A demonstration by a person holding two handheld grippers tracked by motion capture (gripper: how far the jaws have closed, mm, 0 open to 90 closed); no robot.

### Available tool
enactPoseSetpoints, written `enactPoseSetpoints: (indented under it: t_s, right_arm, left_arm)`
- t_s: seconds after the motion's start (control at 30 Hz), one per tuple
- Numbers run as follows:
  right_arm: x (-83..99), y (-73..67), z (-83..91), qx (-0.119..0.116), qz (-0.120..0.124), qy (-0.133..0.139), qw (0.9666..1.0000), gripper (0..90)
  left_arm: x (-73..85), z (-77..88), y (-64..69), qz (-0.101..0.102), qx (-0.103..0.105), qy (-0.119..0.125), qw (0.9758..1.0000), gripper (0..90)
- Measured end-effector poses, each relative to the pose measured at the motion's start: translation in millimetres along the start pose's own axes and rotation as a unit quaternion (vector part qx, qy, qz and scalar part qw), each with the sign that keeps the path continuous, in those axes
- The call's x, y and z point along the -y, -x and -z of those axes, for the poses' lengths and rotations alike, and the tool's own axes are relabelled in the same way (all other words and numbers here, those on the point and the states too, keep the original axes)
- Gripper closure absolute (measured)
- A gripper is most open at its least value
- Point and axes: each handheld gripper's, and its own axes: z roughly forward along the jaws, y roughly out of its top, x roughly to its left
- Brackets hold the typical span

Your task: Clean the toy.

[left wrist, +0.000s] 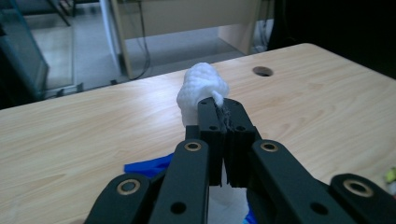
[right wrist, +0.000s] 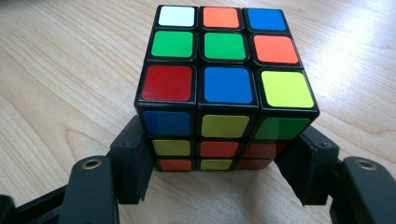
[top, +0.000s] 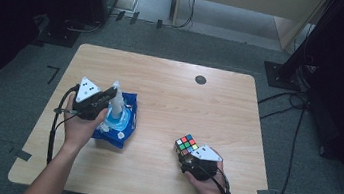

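the left gripper (left wrist: 223, 116) has its jaws pinched fully together on a white wipe (left wrist: 201, 91), drawn up as a twisted tuft from the blue wipe pack (top: 117, 120) lying on the left half of the bench (top: 170, 97). the right gripper (right wrist: 219, 175) has its jaws about half spread, pads flat against the lower sides of a scrambled puzzle cube (right wrist: 224, 88) that sits on the bench near the front right. to free the sheet cleanly, the pull likely wants to go straight up and steady, grip kept firm near the tip, so the thin tissue neither tears nor drags the light pack along; the cube is best held level and unmoving meanwhile.
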Motion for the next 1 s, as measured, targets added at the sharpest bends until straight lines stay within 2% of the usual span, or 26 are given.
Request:
enactPoseSetpoints:
  t_s: [0.1, 0.13, 0.17, 0.23, 0.37, 0.43, 0.57, 0.67, 0.77, 0.83, 0.87, 0.9, 0.93, 0.97, 1.0]
  right_arm:
    - [0.0, -0.1, 0.0, 0.001, 0.001, 0.000, 1.0000, 35.1]
    - [0.0, -0.1, 0.1, 0.001, 0.002, 0.000, 1.0000, 35.1]
    - [0.0, -0.1, 0.1, 0.001, 0.002, 0.000, 1.0000, 35.1]
    - [0.0, 0.0, 0.1, 0.001, 0.002, 0.000, 1.0000, 35.1]
    - [-0.1, 0.4, 0.0, -0.001, 0.000, -0.001, 1.0000, 35.1]
    - [-0.1, 0.5, -0.1, -0.001, -0.001, -0.002, 1.0000, 35.1]
    - [-0.1, 0.3, 0.0, 0.000, 0.000, -0.002, 1.0000, 35.1]
    - [-0.1, 0.4, 0.0, 0.000, 0.000, -0.001, 1.0000, 35.1]
    - [-0.1, 0.5, -0.1, -0.003, 0.000, -0.001, 1.0000, 35.1]
    - [-0.1, 0.7, 0.0, -0.006, -0.002, -0.003, 1.0000, 35.1]
    - [-0.2, 1.4, -0.3, -0.007, 0.000, -0.002, 1.0000, 35.1]
    - [-0.2, 1.8, -0.4, -0.007, -0.002, -0.002, 1.0000, 35.0]
    - [-0.2, 1.8, -0.4, -0.007, -0.002, -0.002, 1.0000, 35.0]
    - [-0.3, 2.1, -0.5, -0.008, -0.003, -0.002, 1.0000, 35.0]
    - [-0.2, 2.2, -0.5, -0.009, -0.004, -0.003, 0.9999, 35.0]
  left_arm:
    - [3.2, -0.5, 2.7, 0.009, 0.031, -0.012, 0.9994, 88.4]
    - [7.1, 0.0, 5.1, 0.019, 0.054, -0.016, 0.9982, 88.1]
    - [7.1, 0.0, 5.1, 0.019, 0.054, -0.016, 0.9982, 88.0]
    - [10.3, 2.2, 8.7, 0.036, 0.090, -0.016, 0.9951, 87.8]
    - [10.5, 6.3, 27.1, 0.026, 0.133, -0.008, 0.9907, 87.8]
    - [10.4, 4.6, 38.2, 0.014, 0.147, -0.009, 0.9890, 87.6]
    - [19.6, -7.6, 60.3, 0.010, 0.185, -0.024, 0.9823, 87.5]
    - [29.6, -15.9, 71.2, 0.008, 0.194, -0.037, 0.9803, 87.2]
    - [46.0, -28.6, 78.0, 0.014, 0.198, -0.060, 0.9783, 86.5]
    - [54.5, -35.0, 80.5, 0.014, 0.194, -0.073, 0.9782, 84.1]
    - [59.1, -37.9, 81.4, 0.016, 0.191, -0.081, 0.9781, 81.5]
    - [61.1, -39.0, 81.9, 0.019, 0.187, -0.082, 0.9788, 69.7]
    - [62.8, -40.0, 82.3, 0.022, 0.180, -0.086, 0.9797, 69.7]
    - [63.9, -40.3, 82.4, 0.026, 0.179, -0.088, 0.9796, 59.8]
    - [64.6, -39.6, 83.0, 0.033, 0.174, -0.093, 0.9797, 54.9]
